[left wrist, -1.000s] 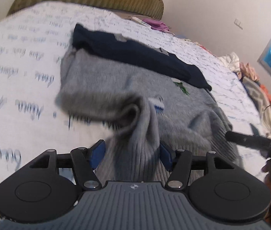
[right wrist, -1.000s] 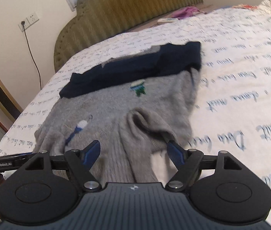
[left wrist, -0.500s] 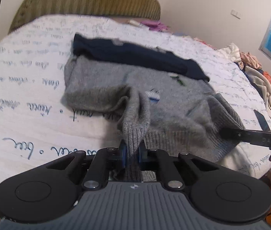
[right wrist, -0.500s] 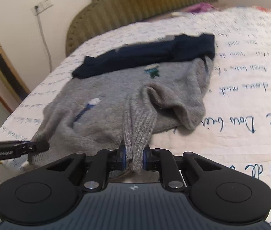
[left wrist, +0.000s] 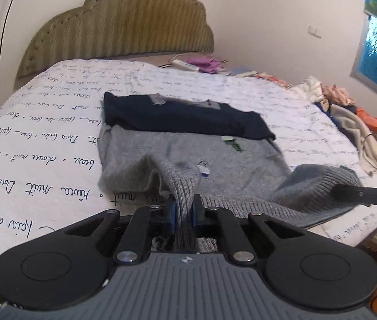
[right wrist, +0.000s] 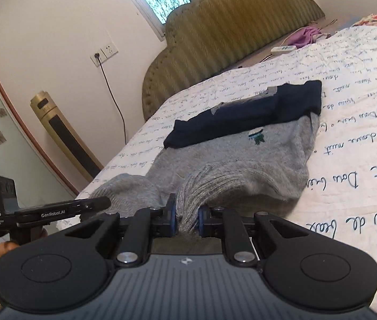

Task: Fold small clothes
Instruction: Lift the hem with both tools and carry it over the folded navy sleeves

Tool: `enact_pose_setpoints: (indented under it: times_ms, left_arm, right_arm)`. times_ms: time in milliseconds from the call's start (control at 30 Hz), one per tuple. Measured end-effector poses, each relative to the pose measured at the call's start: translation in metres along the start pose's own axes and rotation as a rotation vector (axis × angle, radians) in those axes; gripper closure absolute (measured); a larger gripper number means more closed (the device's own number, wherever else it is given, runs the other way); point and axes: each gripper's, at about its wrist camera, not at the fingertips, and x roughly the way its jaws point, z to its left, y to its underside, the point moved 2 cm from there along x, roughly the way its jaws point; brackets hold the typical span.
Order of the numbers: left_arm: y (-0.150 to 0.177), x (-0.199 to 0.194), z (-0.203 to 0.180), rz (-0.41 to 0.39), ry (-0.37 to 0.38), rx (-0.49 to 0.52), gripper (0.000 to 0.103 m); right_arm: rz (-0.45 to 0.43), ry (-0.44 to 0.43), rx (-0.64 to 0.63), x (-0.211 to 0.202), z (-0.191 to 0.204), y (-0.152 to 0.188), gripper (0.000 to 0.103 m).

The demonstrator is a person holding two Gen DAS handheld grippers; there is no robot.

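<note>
Grey sweater (left wrist: 244, 165) lies on the white bedspread (left wrist: 41, 144), navy part folded across its far edge. My left claw (left wrist: 183, 210) and right claw (right wrist: 186, 217) each pinch its ribbed near hem. Only the right view shows the gold tower fan (right wrist: 65, 138).
</note>
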Motion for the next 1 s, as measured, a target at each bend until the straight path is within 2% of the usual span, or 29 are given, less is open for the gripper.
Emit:
enact_pose_setpoints:
  times_ms: [133, 267, 433, 733, 1000]
  left_arm:
    - [-0.007, 0.017, -0.002, 0.010, -0.031, 0.008, 0.092]
    - [-0.013, 0.033, -0.004, 0.014, -0.069, 0.018, 0.092]
    - [-0.022, 0.045, -0.005, 0.014, -0.101, 0.023, 0.092]
    - [-0.047, 0.039, -0.016, -0.065, -0.155, 0.084, 0.093]
    - [-0.060, 0.053, -0.026, -0.069, -0.169, 0.098, 0.094]
  right_arm:
    - [-0.005, 0.029, 0.027, 0.011, -0.005, -0.004, 0.088]
    - [-0.031, 0.121, -0.016, 0.025, -0.003, -0.014, 0.088]
    - [-0.056, 0.169, -0.049, 0.041, 0.000, -0.025, 0.088]
    - [-0.111, 0.182, -0.049, 0.046, 0.001, -0.041, 0.088]
    - [-0.142, 0.182, -0.030, 0.047, -0.006, -0.051, 0.088]
